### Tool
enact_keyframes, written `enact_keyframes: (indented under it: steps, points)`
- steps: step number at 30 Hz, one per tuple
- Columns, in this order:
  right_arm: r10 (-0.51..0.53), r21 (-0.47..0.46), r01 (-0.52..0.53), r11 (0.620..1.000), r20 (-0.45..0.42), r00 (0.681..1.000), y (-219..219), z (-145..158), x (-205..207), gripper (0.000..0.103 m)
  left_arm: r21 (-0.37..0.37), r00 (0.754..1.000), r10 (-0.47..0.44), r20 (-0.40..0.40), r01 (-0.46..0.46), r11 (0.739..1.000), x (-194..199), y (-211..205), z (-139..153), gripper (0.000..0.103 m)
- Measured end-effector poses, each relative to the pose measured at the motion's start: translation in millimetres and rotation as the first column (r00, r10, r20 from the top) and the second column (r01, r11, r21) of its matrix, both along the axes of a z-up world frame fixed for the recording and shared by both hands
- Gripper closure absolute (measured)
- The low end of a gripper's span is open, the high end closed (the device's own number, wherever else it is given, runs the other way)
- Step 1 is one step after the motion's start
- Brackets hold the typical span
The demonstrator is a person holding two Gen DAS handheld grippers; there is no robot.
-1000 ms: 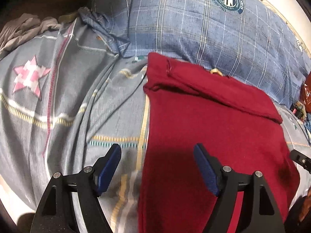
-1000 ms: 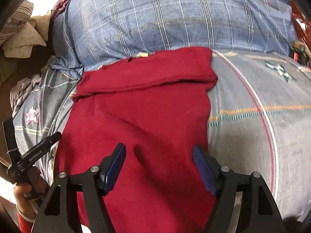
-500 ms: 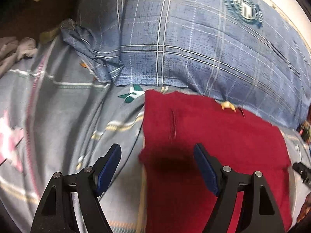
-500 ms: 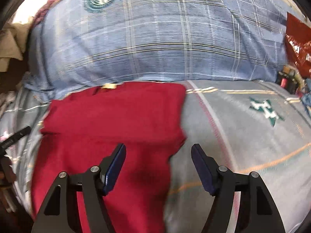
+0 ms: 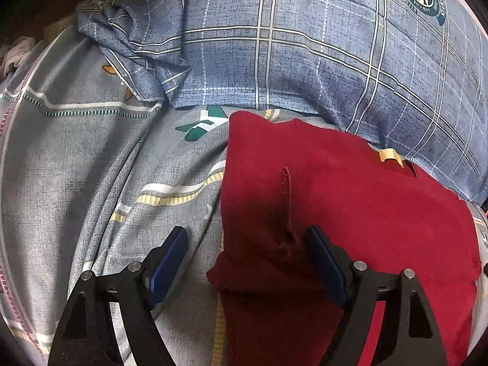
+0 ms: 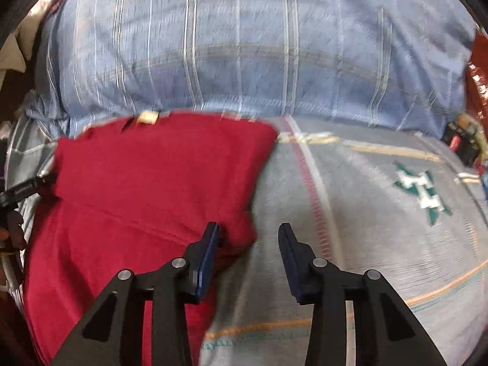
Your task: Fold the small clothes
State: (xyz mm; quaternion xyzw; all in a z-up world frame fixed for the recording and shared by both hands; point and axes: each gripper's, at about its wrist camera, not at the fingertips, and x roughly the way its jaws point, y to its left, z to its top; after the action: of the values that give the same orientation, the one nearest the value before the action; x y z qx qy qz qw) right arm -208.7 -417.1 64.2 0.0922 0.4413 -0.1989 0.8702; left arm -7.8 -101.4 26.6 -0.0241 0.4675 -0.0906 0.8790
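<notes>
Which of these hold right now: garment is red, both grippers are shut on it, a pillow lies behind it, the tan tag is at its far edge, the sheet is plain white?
1. The garment is red. True.
2. Both grippers are shut on it. False: the left gripper stands wide, opening, astride the fold's left corner; the right gripper is closing around the right corner, pads not yet pressing.
3. A pillow lies behind it. True.
4. The tan tag is at its far edge. True.
5. The sheet is plain white. False: it is grey with stripes and stars.
</notes>
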Motion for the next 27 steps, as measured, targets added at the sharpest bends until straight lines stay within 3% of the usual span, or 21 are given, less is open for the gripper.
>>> enact_keyframes:
  steps: [3,6,9,11,17,20,22,24,25,27]
  points:
    - [-0.060,0.048,0.058,0.997,0.046,0.997,-16.5,-2.0,-9.6,0.058,-0.001,1.000,0.007,0.010,-0.007,1.000,1.7,0.0,-4.1,0.022]
    - [-0.057,0.146,0.047,0.988,0.062,0.996,-24.1,-8.9,-6.9,0.058,0.000,1.000,0.007,0.012,-0.007,1.000,-0.2,-0.7,-4.1,0.021]
    - [-0.009,0.177,-0.004,0.984,0.073,0.997,-19.2,-14.5,1.8,0.065,-0.002,1.000,0.008,0.010,-0.008,1.000,-5.0,-0.3,-0.4,0.020]
    - [-0.006,0.220,-0.008,0.976,0.062,0.998,-13.7,-22.0,3.0,0.079,-0.004,1.000,0.012,0.003,-0.012,1.000,-5.0,0.4,0.5,0.020]
    - [-0.019,0.136,0.015,0.991,0.030,0.999,2.2,-10.5,-5.0,0.088,0.007,1.000,0.010,0.018,-0.010,1.000,-8.2,-0.2,1.7,0.020]
    - [-0.053,0.043,0.053,0.998,0.001,0.999,2.6,-6.8,-10.3,0.092,0.008,1.000,0.011,0.017,-0.011,1.000,-9.5,-0.3,2.0,0.020]
    - [-0.087,0.091,0.082,0.992,0.057,0.995,-8.0,-3.5,-16.1,0.086,0.005,1.000,0.009,0.016,-0.009,1.000,-9.6,0.1,1.8,0.020]
    - [-0.133,0.161,0.113,0.981,0.120,0.984,-17.6,-0.2,-19.7,0.068,0.002,1.000,0.008,0.015,-0.008,1.000,-9.4,0.7,1.7,0.020]
    - [-0.123,0.184,0.097,0.978,0.137,0.983,-18.8,-0.6,-17.3,0.050,0.003,1.000,0.008,0.016,-0.009,1.000,-9.3,0.3,1.5,0.020]
    - [-0.097,0.184,0.069,0.981,0.148,0.984,-17.3,-3.3,-9.2,0.046,0.004,1.000,0.010,0.015,-0.010,1.000,-8.6,0.2,1.1,0.019]
